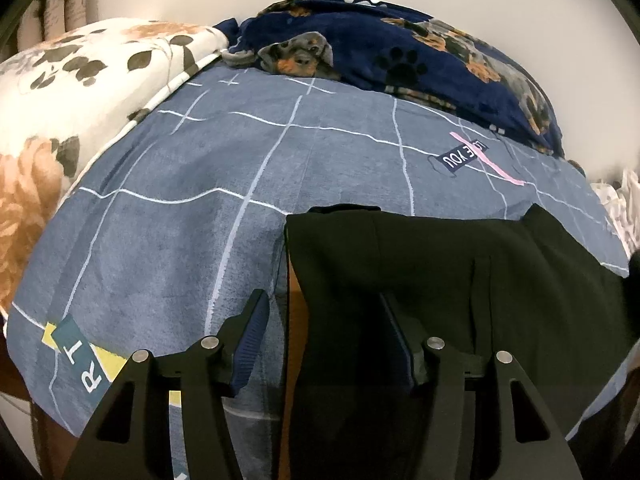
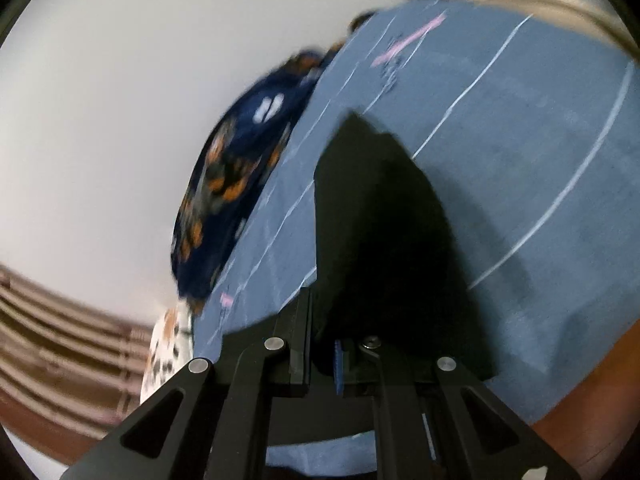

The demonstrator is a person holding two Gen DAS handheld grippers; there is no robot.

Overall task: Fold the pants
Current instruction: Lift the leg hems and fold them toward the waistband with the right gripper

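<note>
Pants point(image 1: 440, 280): soft, limp cloth; our right gripper point(image 2: 320, 356) pinches one edge, left gripper point(image 1: 324, 320) spread wide beside the hem, where we'd grip.

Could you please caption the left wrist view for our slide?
Open left hand-held gripper straddles the black pants' edge on a blue grid-patterned bedsheet.

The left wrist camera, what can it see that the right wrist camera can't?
Only the left wrist view shows the open left gripper, the flowery quilt and a puppy face on the dog blanket. Only the right wrist view shows the right gripper shut on the cloth, and striped brown fabric. Both show the black pants on the blue checked bedsheet.
</note>
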